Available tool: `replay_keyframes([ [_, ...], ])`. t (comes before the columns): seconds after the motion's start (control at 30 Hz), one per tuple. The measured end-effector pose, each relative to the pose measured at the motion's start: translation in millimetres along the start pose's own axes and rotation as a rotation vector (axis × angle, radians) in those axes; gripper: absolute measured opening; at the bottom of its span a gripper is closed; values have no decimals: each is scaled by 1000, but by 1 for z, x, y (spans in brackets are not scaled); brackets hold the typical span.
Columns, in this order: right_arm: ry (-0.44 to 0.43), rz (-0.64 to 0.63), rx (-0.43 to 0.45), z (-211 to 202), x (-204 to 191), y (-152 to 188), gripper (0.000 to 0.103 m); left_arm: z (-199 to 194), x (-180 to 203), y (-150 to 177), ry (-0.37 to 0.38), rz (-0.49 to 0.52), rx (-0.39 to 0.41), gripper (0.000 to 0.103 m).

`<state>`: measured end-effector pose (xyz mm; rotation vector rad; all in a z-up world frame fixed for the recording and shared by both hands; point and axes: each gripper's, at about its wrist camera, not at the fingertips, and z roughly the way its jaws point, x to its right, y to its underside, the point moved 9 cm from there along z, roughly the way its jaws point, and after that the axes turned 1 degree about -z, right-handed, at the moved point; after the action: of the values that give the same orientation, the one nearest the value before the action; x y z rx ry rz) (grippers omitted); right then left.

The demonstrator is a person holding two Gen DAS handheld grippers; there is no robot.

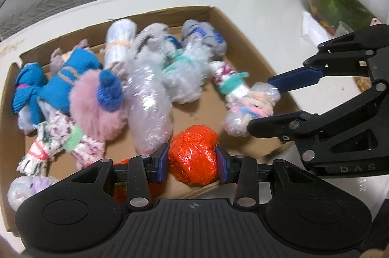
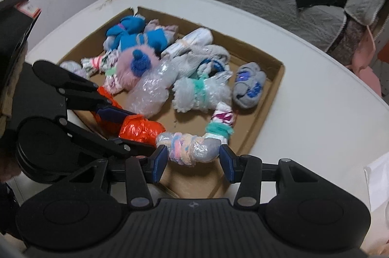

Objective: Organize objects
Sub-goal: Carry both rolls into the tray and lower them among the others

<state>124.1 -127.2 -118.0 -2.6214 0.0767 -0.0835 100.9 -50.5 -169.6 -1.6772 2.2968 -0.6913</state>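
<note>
Hovering over a cardboard box [image 1: 243, 44] of wrapped bundles, the left gripper [image 1: 192, 159] clamps an orange bundle [image 1: 193, 155] while the right gripper [image 2: 193, 160] clamps a pastel bundle [image 2: 192, 148].

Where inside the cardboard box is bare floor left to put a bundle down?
Bare cardboard lies between the orange bundle, teal-tied bundle and pastel bundle. The cardboard box is crowded toward its far left.

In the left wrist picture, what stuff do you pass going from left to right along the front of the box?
Floral cloth bundle → pink fluffy ball → clear bubble-wrap roll → orange wrapped bundle → pastel wrapped bundle.
</note>
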Motion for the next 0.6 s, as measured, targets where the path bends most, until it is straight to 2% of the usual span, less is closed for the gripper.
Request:
replay_keyframes([
  [0.23,-17,2,-23,10,-12,-2,43,-5,-18,2,-65,-17,5,46],
  [0.47,-23,60,-55,22,-11,2,44,-6,-22,0,-84,-60,14,47],
  [0.6,-18,52,-63,25,-12,4,44,-4,-23,-1,-86,-61,18,47],
])
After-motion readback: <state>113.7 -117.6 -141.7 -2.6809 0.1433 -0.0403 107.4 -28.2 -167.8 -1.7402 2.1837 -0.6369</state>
